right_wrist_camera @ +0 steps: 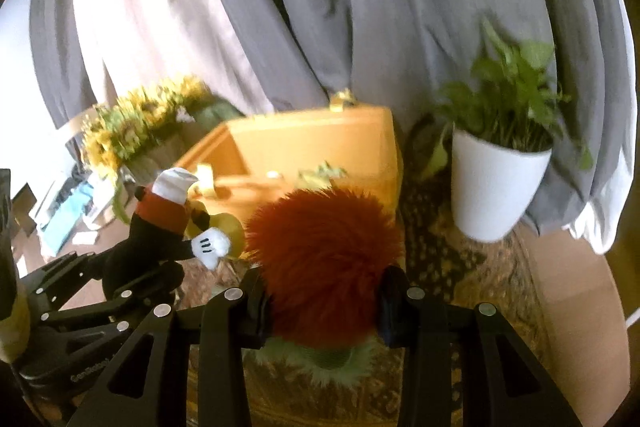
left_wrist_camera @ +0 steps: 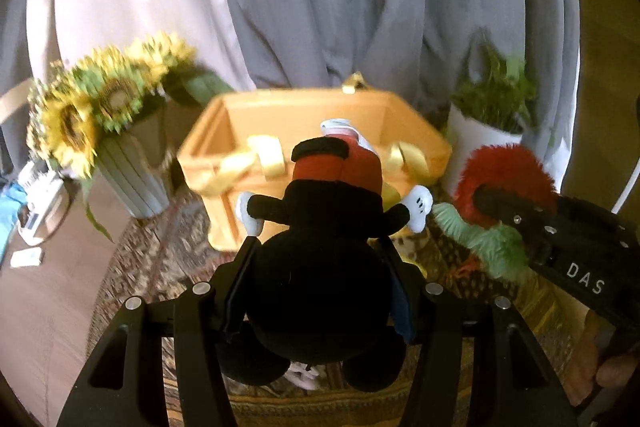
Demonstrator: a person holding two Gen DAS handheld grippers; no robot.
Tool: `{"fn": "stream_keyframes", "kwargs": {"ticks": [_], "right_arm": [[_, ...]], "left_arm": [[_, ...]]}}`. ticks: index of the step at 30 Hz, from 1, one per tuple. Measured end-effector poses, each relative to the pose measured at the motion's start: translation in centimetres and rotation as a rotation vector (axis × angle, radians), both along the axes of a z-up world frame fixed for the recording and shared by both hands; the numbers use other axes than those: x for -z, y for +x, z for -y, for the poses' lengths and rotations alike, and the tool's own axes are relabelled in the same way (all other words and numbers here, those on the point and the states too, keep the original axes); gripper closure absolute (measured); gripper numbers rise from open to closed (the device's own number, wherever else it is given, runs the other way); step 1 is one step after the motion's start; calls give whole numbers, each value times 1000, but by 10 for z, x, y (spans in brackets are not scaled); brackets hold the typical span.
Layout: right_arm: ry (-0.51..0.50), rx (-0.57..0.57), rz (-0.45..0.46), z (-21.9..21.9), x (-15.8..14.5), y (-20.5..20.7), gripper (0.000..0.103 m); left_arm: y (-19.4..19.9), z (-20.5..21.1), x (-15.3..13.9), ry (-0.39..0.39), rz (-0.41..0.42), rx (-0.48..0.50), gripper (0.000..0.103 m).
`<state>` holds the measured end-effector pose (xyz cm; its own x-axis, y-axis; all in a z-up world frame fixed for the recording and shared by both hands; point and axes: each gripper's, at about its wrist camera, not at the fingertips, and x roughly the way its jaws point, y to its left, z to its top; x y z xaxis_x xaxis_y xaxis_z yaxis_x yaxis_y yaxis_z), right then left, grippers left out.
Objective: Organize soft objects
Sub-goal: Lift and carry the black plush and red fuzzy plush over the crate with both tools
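Both wrist views bright, daylight coming through the grey curtain from behind; pale washed-out patch upper left in each where the fabric glows, colours there bleached. Strong fisheye bending, dark vignette at all four corners; motion blur smears the sunflowers, the orange box rim and the potted plant leaves; the patterned rug near the box's front edge also soft. Backlit foreground very dark: black plush mouse reads as a near-featureless silhouette, gripper frames likewise, only their metal bolts catching small glints; red furry toy keeps colour, fringe soft.
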<state>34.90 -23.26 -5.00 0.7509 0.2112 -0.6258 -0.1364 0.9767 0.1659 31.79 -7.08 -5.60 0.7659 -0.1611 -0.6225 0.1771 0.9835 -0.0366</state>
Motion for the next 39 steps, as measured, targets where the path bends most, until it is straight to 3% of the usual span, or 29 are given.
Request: {"fn": "stream_keyframes", "kwargs": {"ticks": [10, 20, 27, 39], "right_arm": [[15, -24, 126, -14, -43, 12, 63], [15, -47, 190, -23, -70, 42, 63], [7, -56, 215, -27, -82, 60, 63], [-37, -85, 201, -37, -86, 111, 63]], "left_arm": [[14, -15, -39, 14, 100, -28, 45], [36, -22, -71, 43, 205, -33, 45], [56, -24, -85, 38, 234, -35, 45], [113, -25, -87, 109, 227, -7, 45]]}}
